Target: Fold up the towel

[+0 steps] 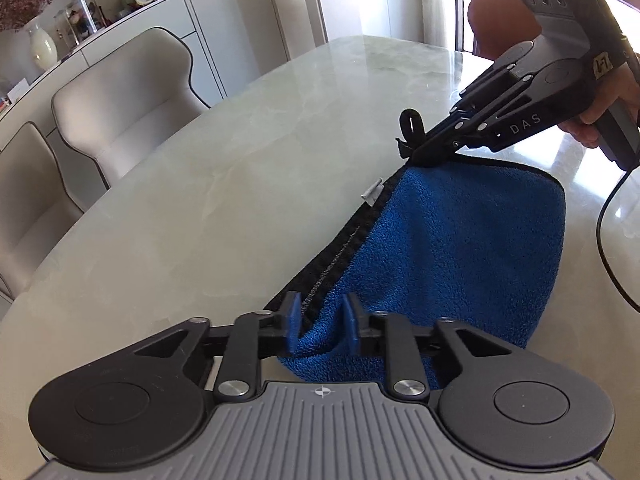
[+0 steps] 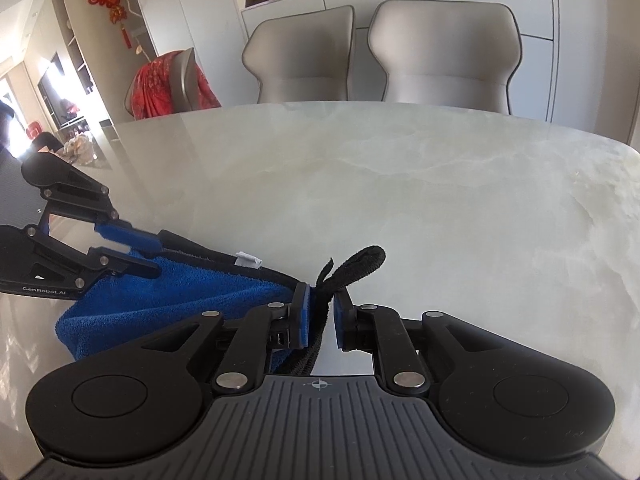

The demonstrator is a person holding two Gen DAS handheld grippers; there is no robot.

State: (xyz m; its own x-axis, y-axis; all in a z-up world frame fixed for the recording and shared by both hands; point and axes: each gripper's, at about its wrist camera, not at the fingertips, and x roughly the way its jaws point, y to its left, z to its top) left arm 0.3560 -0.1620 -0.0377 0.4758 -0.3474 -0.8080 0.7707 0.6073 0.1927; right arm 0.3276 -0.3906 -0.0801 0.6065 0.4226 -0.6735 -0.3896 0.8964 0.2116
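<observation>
Towel [image 1: 460, 248]: blue terry cloth, looped and fuzzy pile, matt; edge bound in black woven tape with a coarse ribbed texture. Hanging loop [image 2: 356, 266] at its corner: black woven fabric, matt. Small white label [image 2: 248, 260] on the binding: looks like thin fabric or paper, cannot tell which.

Worktop [image 1: 168, 216]: pale marble-look stone, smooth, polished, glossy with window glare.

Left gripper [image 1: 320, 322]: black plastic links, matt to satin; bright metal rivets; grey ribbed plastic housing; blue pads on the jaws. Right gripper [image 2: 320, 316]: same materials.

Chairs [image 2: 444, 52]: beige smooth upholstery, matt, dark piping.
</observation>
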